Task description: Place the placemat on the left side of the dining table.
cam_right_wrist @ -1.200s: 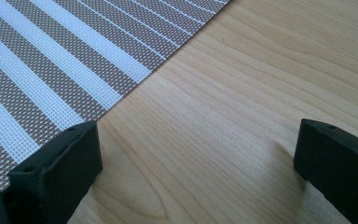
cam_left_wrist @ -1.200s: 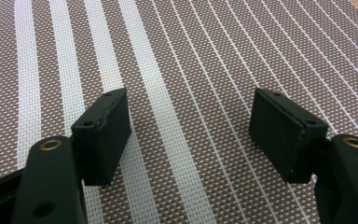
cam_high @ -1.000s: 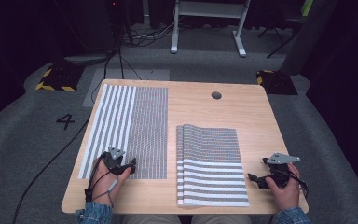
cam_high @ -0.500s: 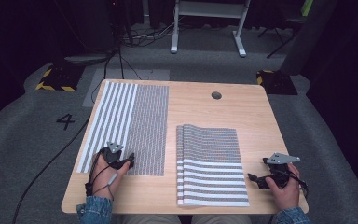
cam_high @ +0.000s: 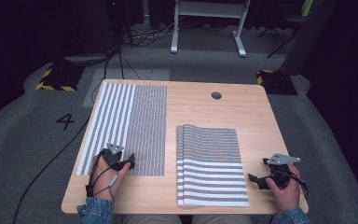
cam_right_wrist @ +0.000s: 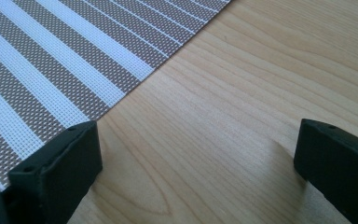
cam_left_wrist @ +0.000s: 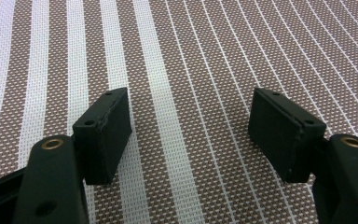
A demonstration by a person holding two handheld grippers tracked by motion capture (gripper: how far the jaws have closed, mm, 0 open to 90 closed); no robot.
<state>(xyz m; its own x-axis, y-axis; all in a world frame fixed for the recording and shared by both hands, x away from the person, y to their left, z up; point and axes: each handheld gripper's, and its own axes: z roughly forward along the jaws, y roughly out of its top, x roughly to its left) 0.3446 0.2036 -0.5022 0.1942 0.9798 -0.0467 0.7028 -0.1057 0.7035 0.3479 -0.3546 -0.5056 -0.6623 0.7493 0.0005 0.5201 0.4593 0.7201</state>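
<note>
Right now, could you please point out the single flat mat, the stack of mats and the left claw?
single flat mat (cam_high: pixel 140 116): high view, its fine-striped half.
stack of mats (cam_high: pixel 212 161): high view, top mat's middle.
left claw (cam_left_wrist: pixel 191 135): left gripper view, between its tips.

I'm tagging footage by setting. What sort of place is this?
Probably a lab or studio set up for recording: a lone wooden table on grey carpet, hazard-taped blocks beside it, cables on the floor, dark surroundings.
</note>
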